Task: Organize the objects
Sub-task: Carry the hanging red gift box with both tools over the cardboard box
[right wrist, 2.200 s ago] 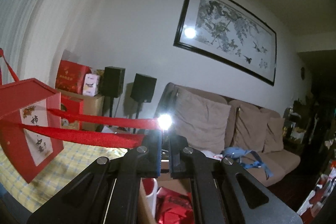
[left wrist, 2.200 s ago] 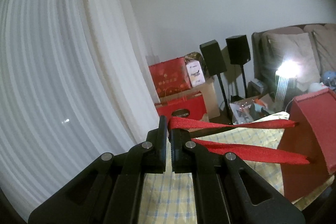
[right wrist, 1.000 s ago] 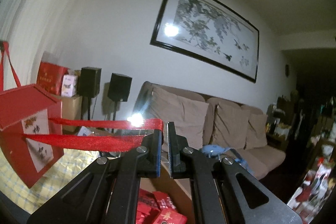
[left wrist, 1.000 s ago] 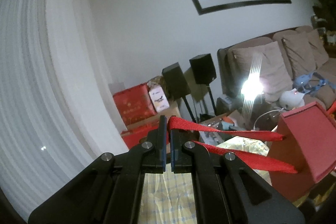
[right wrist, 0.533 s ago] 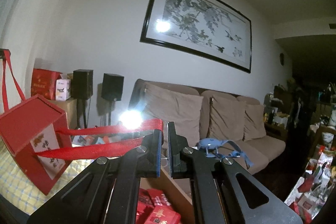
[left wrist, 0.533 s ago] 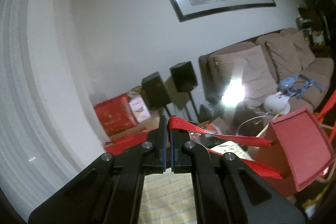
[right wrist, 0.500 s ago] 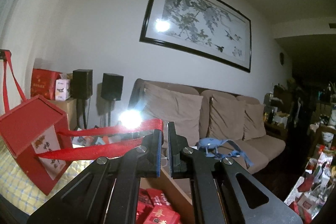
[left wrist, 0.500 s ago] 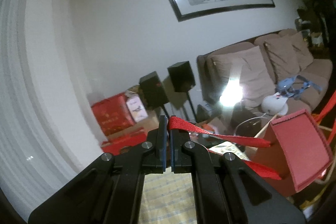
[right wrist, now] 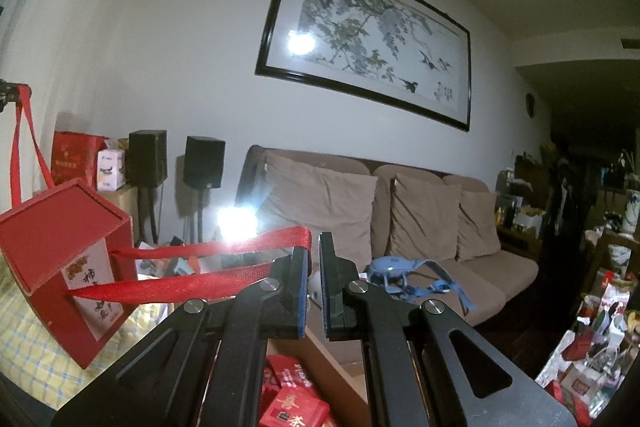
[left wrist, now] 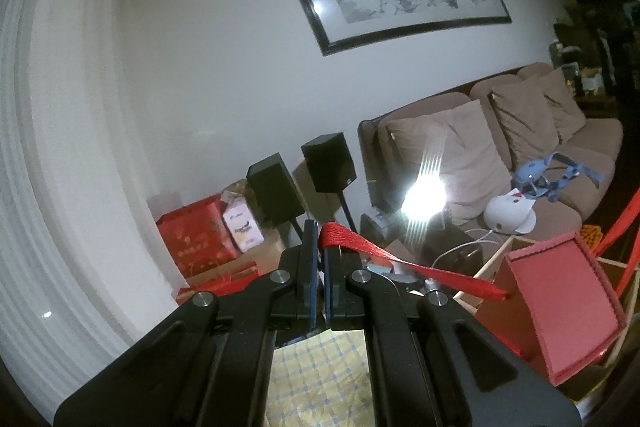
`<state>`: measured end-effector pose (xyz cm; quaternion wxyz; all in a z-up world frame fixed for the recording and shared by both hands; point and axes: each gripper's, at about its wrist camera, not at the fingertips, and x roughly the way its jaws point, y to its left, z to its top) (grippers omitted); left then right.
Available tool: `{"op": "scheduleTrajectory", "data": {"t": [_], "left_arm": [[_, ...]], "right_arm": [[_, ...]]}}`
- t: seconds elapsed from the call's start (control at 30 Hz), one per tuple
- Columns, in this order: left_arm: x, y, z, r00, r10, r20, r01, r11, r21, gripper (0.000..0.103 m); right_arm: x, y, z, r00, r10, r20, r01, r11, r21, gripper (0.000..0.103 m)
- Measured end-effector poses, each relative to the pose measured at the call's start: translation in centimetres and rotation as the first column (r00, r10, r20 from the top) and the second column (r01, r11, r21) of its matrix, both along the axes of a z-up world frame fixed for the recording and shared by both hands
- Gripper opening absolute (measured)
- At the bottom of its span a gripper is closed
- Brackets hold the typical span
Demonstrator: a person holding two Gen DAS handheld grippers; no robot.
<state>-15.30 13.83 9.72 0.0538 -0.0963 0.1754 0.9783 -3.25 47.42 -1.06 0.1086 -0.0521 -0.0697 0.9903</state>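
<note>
The left tool (left wrist: pixel 321 271) is showing as matte black plastic, 2 flat fingers (left wrist: pixel 310 267) lined with blue pads. 4 round silver screw heads are gleaming across its linkage, 2 on each side, and its angled arms are spreading toward the camera with long cut-out slots. The right tool (right wrist: pixel 314 279) is looking the same: black body, blue pads along the fingers (right wrist: pixel 329 279), 4 silver screws, triangular cut-outs in its arms.
</note>
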Motion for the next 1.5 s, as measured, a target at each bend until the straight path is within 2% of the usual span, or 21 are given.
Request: {"op": "scheduleTrajectory", "data": {"t": [0.43, 0.97, 1.5], "left_arm": [[-0.5, 3.7, 0.7, 0.998, -0.056, -0.009, 0.055, 0.998, -0.036, 0.003], [-3.3, 9.6, -0.1, 0.988, -0.145, 0.057, 0.148, 0.988, -0.043, 0.003], [-7.0, 14.4, -2.0, 0.973, -0.203, 0.107, 0.207, 0.978, -0.023, 0.003]], "right_arm": [[0.2, 1.4, 0.2, 1.0, -0.023, -0.004, 0.023, 1.0, -0.014, 0.002], [-0.7, 4.0, -0.8, 0.996, -0.077, 0.048, 0.079, 0.996, -0.036, 0.002], [-0.1, 9.9, -1.8, 0.98, -0.18, 0.082, 0.189, 0.975, -0.117, 0.003]]}}
